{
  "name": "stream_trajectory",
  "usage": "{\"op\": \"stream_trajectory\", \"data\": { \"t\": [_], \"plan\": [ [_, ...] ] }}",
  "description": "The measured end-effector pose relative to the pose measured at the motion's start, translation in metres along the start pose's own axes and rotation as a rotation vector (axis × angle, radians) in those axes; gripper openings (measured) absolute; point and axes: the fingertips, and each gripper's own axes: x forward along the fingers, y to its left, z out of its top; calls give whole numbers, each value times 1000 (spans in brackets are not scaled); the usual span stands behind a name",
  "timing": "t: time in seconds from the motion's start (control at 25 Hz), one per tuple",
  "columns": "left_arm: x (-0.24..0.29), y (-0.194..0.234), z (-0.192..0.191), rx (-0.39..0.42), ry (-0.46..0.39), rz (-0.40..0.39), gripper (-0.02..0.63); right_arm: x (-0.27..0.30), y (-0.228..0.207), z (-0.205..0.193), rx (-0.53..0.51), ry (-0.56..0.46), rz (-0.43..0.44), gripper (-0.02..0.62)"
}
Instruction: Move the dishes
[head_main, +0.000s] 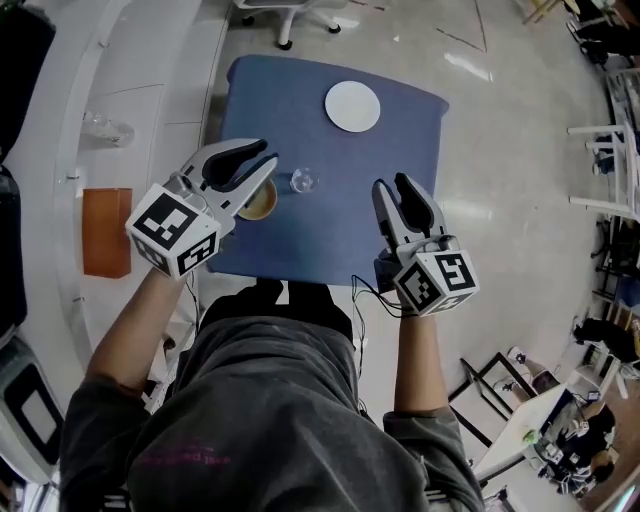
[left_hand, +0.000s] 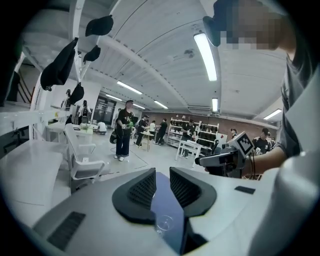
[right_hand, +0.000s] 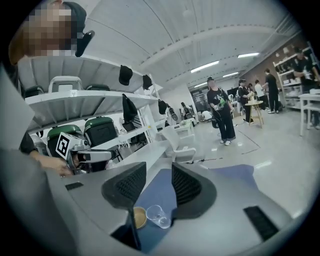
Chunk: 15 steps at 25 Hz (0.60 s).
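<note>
1. Dishes: the white plate (head_main: 352, 106) sits at the far side of the blue table (head_main: 330, 235). The clear glass (head_main: 304, 181) is mid-table, and the small brown bowl (head_main: 262, 204) is just left of it near the table's left edge. All three rest on the table and none is lifted.
2. The left gripper (head_main: 268, 158) hangs over the bowl in the head view. Its fingers are partly open and empty. Its own view shows only table and the glass (left_hand: 163, 223) through the gap, so the bowl isn't between them.
3. The right gripper (head_main: 391, 185) is right of the glass and clear of it. Its fingers are partly open and hold nothing. The gap lines up toward the glass (right_hand: 159, 216) and the bowl (right_hand: 138, 217).
4. Risks:
   - The glass is thin and light, so an off-centre pinch probably tips it or skates it into the bowl.
   - The bowl is close to the edge, so a sideways nudge from the left fingers could push it off.
   - Both grippers are aimed at the same spot, so they may collide.
5. Surface: the blue top looks flat and matte, with no rim to stop a slide.
6. Room:
   - The floor is glossy and pale.
   - A white counter (head_main: 130, 110) runs along the left, with an orange-brown box (head_main: 107, 232) on it.
   - The foot of an office chair (head_main: 290, 15) stands beyond the table.
   - The gripper views show people and shelving well back.
</note>
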Motion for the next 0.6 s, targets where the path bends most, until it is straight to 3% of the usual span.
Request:
{"op": "stream_trajectory", "data": {
  "t": [0.36,0.6],
  "plan": [
    [59,64,-23,9,119,82,87,49,-80,-8,22,78,12,158],
    [99,86,-44,-13,178,78,88,83,-117,-19,44,117,17,158]
  ]
}}
